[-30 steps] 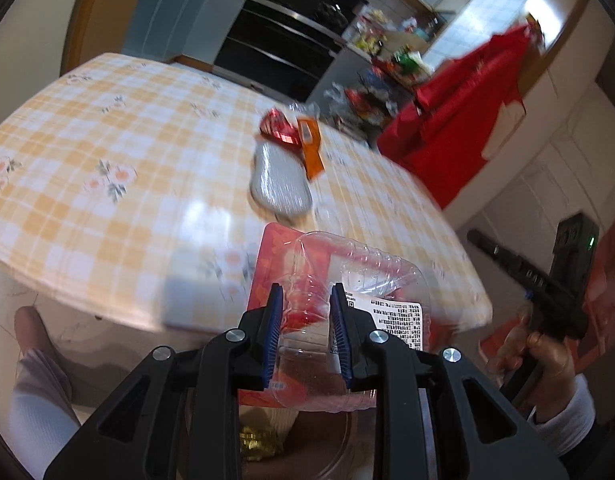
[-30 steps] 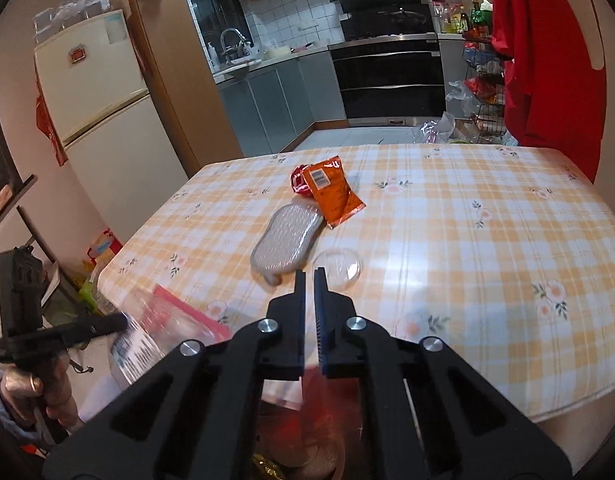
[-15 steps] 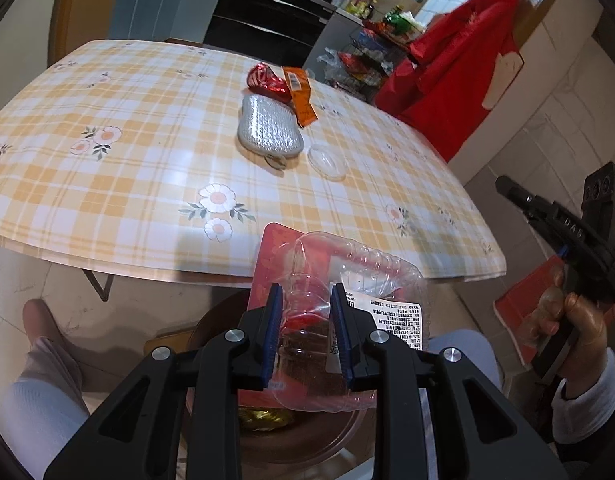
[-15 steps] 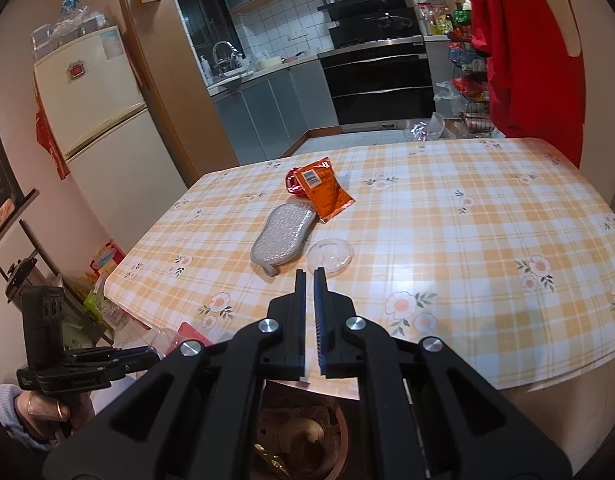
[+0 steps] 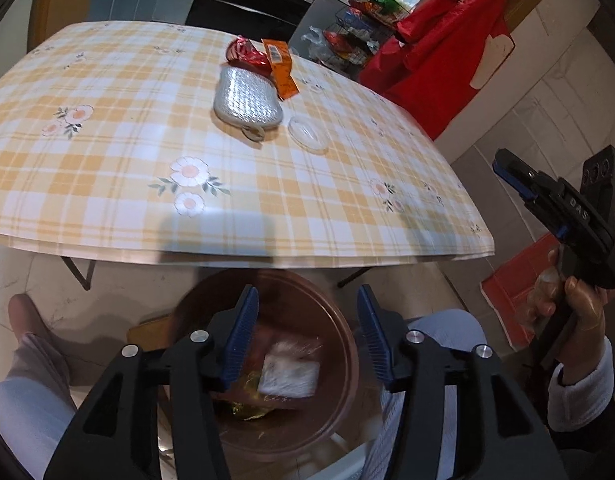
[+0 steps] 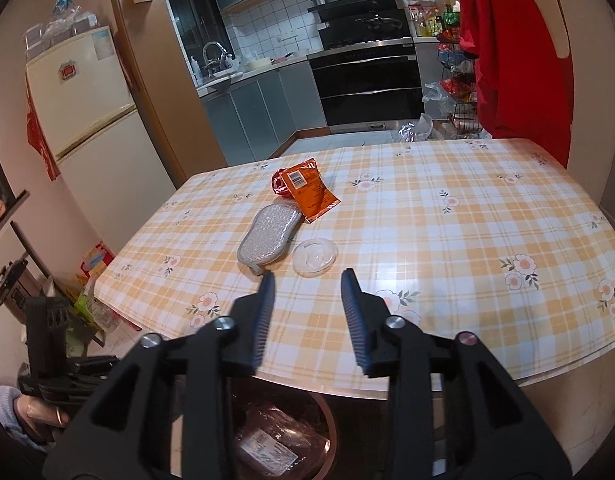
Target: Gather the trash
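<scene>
A: What lay around the bin [image 5: 339, 344] at that point?

B: The brown bin sat on the floor below the near edge of the worktop [image 5: 107, 152], and the clear plastic tray [image 5: 287, 372] with its white printed label lay inside it on gold and red scraps. The label's print was too small to read.

A: And the claws?

B: The left claw [image 5: 307, 336] hung over the bin's mouth; its jaws had just been opening and stood apart with nothing gripped, the tray below them. The right claw [image 6: 307, 312] was also released, jaws just opened and empty, pointing across the worktop.

A: What remained on the cloth?

B: A silver mesh pad [image 6: 267, 236], a clear round lid [image 6: 315, 258] just beside it, an orange packet [image 6: 311, 194] with a barcode sticker, and a red foil wrapper [image 6: 279, 184] touching the packet. Nothing stood between the right claw and those pieces.

A: Any writing?

B: "DAS" showed on the right claw's body [image 5: 579, 212] in the left view. A red garment [image 6: 523, 48] hung beyond the worktop's far corner.
</scene>
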The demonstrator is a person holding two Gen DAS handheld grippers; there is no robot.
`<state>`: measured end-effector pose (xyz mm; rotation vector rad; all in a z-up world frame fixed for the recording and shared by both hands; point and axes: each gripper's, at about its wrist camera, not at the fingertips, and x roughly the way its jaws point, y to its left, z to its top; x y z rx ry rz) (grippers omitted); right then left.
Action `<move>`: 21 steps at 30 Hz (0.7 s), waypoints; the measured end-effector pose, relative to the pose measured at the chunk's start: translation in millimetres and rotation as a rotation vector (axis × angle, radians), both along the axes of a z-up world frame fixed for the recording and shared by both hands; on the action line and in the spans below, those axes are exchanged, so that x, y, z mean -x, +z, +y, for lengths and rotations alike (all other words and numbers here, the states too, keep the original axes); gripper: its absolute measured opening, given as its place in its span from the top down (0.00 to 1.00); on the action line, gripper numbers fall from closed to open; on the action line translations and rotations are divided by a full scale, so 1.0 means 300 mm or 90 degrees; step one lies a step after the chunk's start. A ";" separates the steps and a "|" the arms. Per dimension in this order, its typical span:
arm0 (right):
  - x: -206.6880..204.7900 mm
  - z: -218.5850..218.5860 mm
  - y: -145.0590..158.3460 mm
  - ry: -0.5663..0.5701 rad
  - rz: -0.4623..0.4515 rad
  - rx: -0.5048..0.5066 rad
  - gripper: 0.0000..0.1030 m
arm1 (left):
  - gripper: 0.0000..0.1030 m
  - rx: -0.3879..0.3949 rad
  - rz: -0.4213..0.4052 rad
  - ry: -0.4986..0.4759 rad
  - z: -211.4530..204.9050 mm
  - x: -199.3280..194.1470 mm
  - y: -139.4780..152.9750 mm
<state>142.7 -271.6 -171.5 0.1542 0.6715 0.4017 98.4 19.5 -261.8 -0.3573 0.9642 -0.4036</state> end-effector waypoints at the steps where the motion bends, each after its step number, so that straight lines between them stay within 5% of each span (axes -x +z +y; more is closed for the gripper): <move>1: -0.001 0.002 -0.002 0.001 0.000 0.002 0.49 | 0.43 -0.005 -0.004 0.006 0.005 -0.002 0.003; 5: -0.005 0.016 -0.016 0.008 -0.003 0.004 0.12 | 0.31 -0.022 -0.017 0.041 0.053 -0.026 0.015; 21: -0.177 0.147 -0.182 0.077 0.058 0.088 0.06 | 0.10 -0.122 -0.048 0.113 0.190 -0.247 0.072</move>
